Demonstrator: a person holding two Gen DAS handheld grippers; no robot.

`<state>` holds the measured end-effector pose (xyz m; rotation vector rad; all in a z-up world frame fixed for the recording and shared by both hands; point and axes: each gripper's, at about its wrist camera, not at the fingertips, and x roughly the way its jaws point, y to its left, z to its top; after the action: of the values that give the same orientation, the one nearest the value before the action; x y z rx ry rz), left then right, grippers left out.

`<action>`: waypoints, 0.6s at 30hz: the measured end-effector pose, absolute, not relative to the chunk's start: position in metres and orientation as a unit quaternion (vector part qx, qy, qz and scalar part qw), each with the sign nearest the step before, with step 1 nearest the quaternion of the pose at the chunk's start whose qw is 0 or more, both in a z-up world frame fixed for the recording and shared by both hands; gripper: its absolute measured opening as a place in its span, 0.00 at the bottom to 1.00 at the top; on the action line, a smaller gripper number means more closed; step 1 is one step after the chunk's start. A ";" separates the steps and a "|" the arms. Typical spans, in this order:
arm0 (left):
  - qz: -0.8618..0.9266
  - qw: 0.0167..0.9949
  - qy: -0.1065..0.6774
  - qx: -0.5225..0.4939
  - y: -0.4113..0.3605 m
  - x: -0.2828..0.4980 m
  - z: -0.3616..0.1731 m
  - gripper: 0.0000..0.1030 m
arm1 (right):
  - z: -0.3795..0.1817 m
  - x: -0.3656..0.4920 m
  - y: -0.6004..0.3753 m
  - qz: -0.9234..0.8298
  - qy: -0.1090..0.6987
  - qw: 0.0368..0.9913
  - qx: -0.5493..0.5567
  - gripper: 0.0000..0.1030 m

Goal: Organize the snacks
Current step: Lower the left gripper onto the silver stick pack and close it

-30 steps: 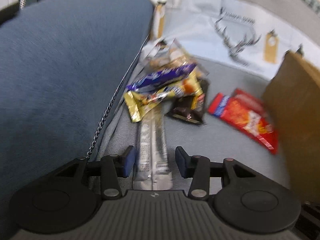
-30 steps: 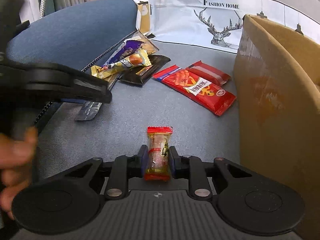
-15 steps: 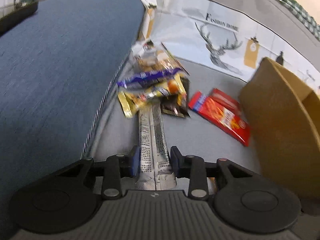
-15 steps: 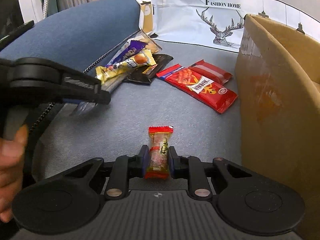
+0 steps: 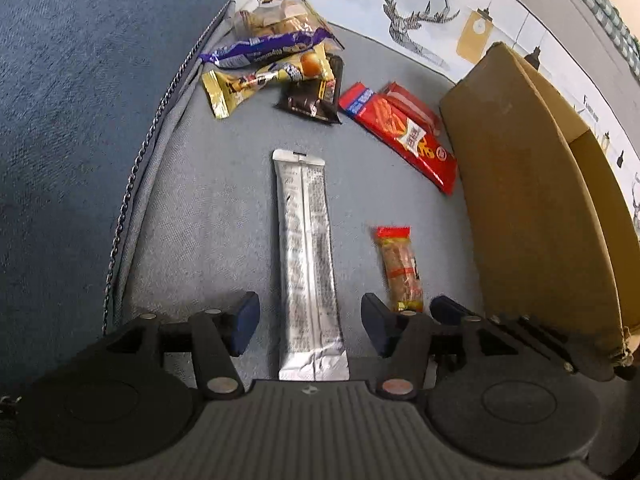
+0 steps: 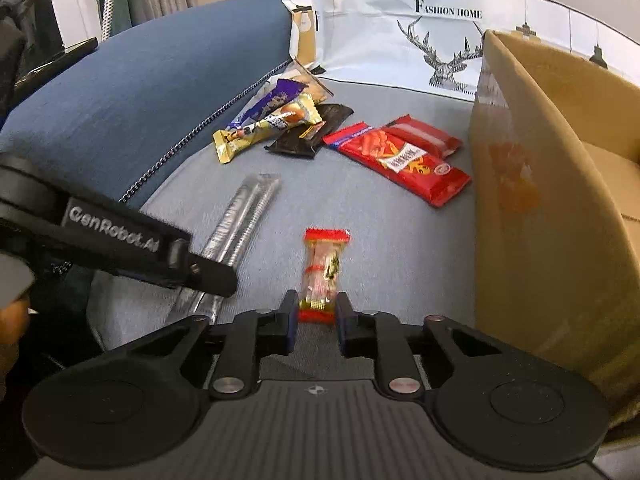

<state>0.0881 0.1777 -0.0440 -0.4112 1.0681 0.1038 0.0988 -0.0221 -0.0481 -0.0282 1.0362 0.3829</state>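
A long silver snack stick (image 5: 306,264) lies flat on the grey sofa seat, its near end between the jaws of my left gripper (image 5: 310,326), which stand wide open and clear of it. It also shows in the right wrist view (image 6: 236,232). My right gripper (image 6: 317,322) is shut on the near end of a small red-ended candy bar (image 6: 322,270), seen too in the left wrist view (image 5: 400,268). A pile of snack packets (image 5: 272,64) lies at the back, with red packets (image 5: 404,132) to its right.
An open cardboard box (image 6: 560,184) stands on the right, close to my right gripper. A blue cushion with a chain trim (image 6: 132,100) rises on the left. A printed white cloth (image 6: 420,28) hangs behind the snacks.
My left gripper carried the silver stick out of the pile toward me, then opened and let it go onto the seat. My right gripper stayed shut on the candy bar.
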 end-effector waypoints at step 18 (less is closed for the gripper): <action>0.077 0.861 0.493 -0.098 0.145 0.108 -0.049 0.57 | -0.063 0.110 -0.023 0.171 0.486 0.857 -0.007 0.32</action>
<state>0.1084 0.1445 -0.0491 -0.2057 1.0341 0.1620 0.1097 -0.0230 -0.0629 -0.0154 1.0202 0.3589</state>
